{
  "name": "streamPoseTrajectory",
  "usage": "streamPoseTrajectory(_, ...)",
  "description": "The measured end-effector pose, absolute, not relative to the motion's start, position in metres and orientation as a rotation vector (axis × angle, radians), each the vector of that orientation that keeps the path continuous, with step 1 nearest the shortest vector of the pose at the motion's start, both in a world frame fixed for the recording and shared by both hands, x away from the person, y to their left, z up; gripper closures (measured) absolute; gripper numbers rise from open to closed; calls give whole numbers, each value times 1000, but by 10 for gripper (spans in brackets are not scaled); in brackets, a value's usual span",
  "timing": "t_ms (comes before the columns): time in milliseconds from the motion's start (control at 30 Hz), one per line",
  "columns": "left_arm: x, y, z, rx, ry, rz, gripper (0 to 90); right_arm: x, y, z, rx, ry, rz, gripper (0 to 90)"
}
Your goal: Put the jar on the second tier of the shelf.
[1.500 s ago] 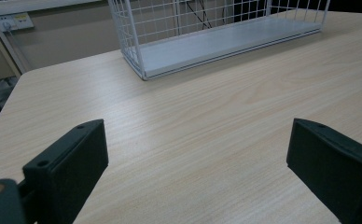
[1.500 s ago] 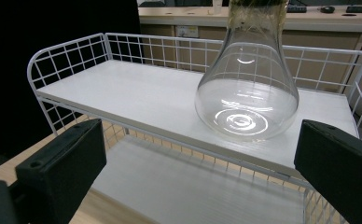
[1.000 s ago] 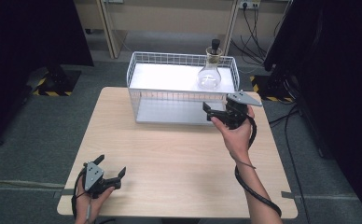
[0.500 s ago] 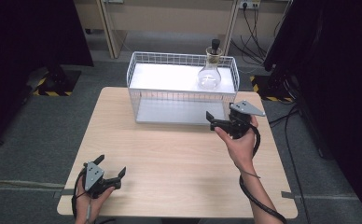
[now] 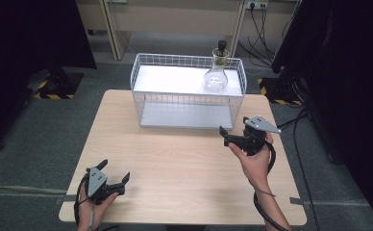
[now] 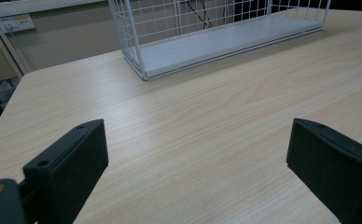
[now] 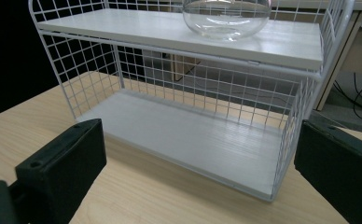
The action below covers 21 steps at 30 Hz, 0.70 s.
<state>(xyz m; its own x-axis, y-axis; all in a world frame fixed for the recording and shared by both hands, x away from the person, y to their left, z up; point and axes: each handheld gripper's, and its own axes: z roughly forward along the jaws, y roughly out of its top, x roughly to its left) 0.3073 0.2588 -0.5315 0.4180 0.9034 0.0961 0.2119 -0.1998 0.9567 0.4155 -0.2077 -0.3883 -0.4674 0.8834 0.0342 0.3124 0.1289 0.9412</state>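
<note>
Both claws gape wide over the counter (image 5: 175,159): left claw (image 5: 116,178) near its front edge, right claw (image 5: 229,134) facing the wire shelf (image 5: 189,103) bearing a glass flask (image 5: 216,77).

One glass flask (image 5: 216,77), one white wire shelf rack (image 5: 188,103), one wooden table (image 5: 175,168), two claws.

A flask (image 5: 216,77) stands on the rack (image 5: 146,98) (top shelf, right end) behind mid-table (image 5: 184,173).
</note>
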Motion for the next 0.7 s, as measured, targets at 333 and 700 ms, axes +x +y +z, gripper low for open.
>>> streamPoseTrajectory(333, 307, 259, -532, 1674, 985, 867, 51, 404, -216, -404, 1169, 1858, 1319, 24)
streamPoseTrajectory(700, 307, 258, -532, 1674, 985, 868, 51, 389, -230, -418, 1196, 1851, 1311, 26)
